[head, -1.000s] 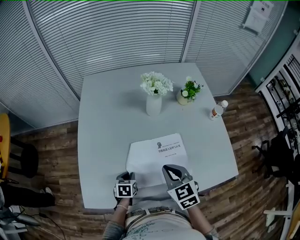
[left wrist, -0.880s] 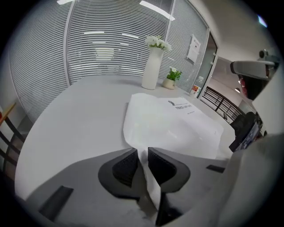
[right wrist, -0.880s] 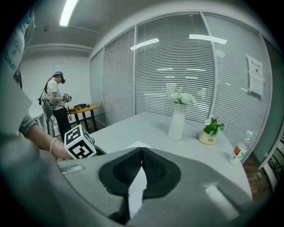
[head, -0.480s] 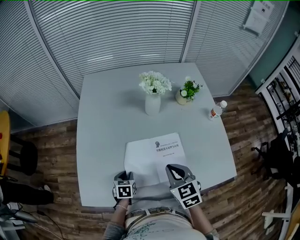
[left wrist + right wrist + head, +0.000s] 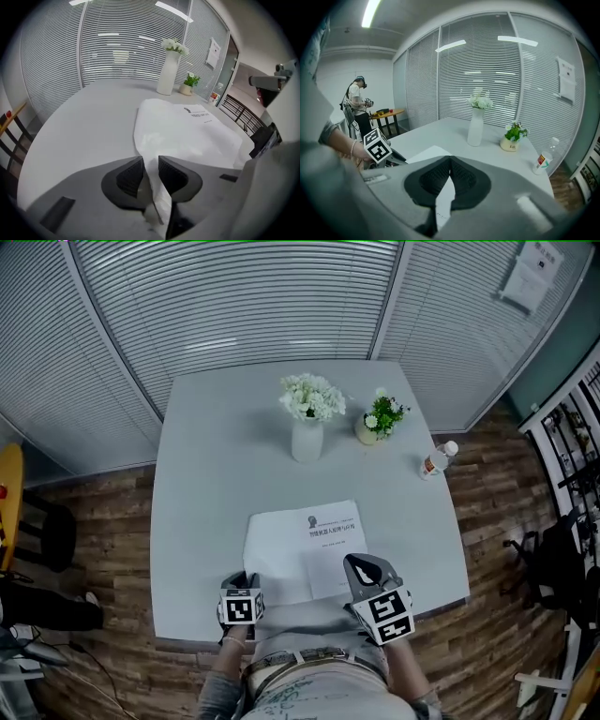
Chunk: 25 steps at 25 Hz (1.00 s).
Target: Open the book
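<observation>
The white book (image 5: 305,538) lies flat near the front edge of the grey table (image 5: 206,474), with printed text on its right half. My left gripper (image 5: 245,577) is at the book's near left corner. In the left gripper view, the book (image 5: 187,131) runs away from the left gripper (image 5: 150,161). Its corner passes through a visible gap between the jaws, so that gripper is open. My right gripper (image 5: 361,563) is at the book's near right edge. In the right gripper view, the right gripper (image 5: 450,163) is shut on a white sheet (image 5: 443,202) of the book.
A white vase of white flowers (image 5: 307,432), a small potted plant (image 5: 378,420) and a small bottle (image 5: 434,461) stand on the far half of the table. Glass walls with blinds surround it. A person (image 5: 357,101) stands by a far desk in the right gripper view.
My right gripper has slid to the right along the table's front edge with the sheet in it. The left gripper has stayed at the book's near left corner.
</observation>
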Each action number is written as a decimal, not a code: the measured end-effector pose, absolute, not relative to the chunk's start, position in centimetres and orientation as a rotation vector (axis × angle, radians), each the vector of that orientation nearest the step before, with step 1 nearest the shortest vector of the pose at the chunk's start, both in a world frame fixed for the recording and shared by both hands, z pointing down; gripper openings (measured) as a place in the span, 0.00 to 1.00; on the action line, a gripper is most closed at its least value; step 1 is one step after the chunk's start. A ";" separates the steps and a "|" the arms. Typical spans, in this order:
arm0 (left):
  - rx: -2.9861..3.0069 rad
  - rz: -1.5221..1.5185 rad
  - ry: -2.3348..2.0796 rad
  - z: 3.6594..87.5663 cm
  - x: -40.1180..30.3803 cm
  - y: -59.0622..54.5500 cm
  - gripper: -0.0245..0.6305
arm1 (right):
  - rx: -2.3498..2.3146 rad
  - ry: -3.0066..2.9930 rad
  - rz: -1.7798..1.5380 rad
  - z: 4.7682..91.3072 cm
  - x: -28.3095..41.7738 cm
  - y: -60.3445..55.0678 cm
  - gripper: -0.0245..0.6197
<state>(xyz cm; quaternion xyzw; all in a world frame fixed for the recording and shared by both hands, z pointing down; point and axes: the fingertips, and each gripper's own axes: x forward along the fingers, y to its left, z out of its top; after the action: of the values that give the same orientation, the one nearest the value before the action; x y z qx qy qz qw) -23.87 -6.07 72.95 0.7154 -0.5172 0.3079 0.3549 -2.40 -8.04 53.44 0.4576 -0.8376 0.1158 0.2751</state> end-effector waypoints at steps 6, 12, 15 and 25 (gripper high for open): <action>1.841 0.853 -1.389 73.4 -23.9 -6.4 0.19 | 1.214 -2.269 0.323 53.2 -0.3 -9.1 0.04; 1.802 0.842 -1.369 73.0 -23.8 -6.3 0.19 | 1.163 -2.286 0.317 53.2 0.3 -9.5 0.04; 1.800 0.865 -1.391 72.5 -24.3 -6.2 0.22 | 1.131 -2.297 0.305 53.1 0.2 -9.6 0.04; 1.859 0.812 -1.457 68.4 -23.5 -6.5 0.31 | 1.080 -2.317 0.287 53.2 0.5 -9.4 0.04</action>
<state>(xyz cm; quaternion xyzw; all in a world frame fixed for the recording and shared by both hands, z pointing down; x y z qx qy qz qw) -23.54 -6.46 68.38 0.7061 -0.5534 0.3084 0.3162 0.45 -9.40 53.21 0.4029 -0.8644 0.1072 0.2810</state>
